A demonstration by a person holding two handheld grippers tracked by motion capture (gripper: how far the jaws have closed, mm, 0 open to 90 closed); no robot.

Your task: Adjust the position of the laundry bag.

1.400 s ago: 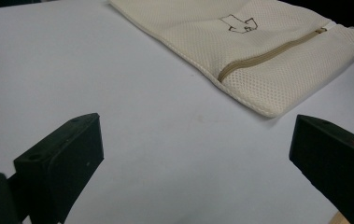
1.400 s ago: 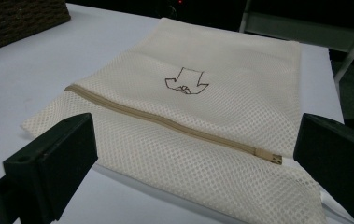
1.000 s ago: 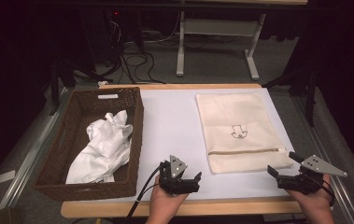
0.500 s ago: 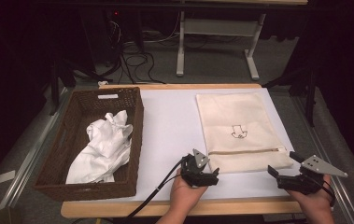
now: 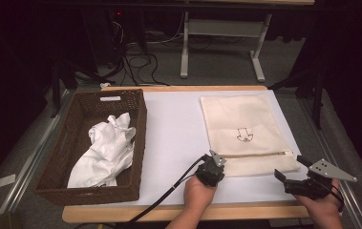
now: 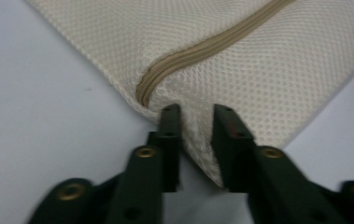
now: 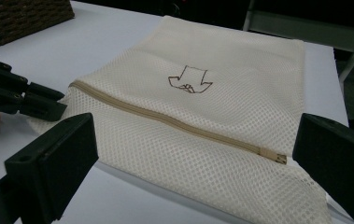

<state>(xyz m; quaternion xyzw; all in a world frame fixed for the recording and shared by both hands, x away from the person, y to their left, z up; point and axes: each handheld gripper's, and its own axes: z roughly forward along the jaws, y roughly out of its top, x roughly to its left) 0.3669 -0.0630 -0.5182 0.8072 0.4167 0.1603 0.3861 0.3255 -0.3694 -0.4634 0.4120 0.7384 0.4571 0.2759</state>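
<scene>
A cream mesh bag (image 5: 245, 124) with a beige zipper (image 5: 260, 154) and a small brown drawing lies flat on the right of the white table (image 5: 174, 124). My left gripper (image 5: 210, 168) is at the bag's near left corner. In the left gripper view its jaws (image 6: 197, 121) have just been closing and now pinch a fold of mesh (image 6: 258, 60) beside the zipper's end (image 6: 146, 88). My right gripper (image 5: 288, 167) rests by the bag's near right corner, open, its jaws wide apart around the bag (image 7: 212, 70) without touching it. The left gripper (image 7: 39, 105) also appears at the left of the right gripper view.
A brown wicker basket (image 5: 140, 138) stands on the left of the table with a crumpled white cloth (image 5: 107, 148) inside. The left gripper's cable (image 5: 164, 195) trails off the front edge. Table legs and cables lie on the dark floor behind.
My left gripper has moved right along the front of the table to the bag's near left corner and closed on the mesh. The right gripper has stayed put.
</scene>
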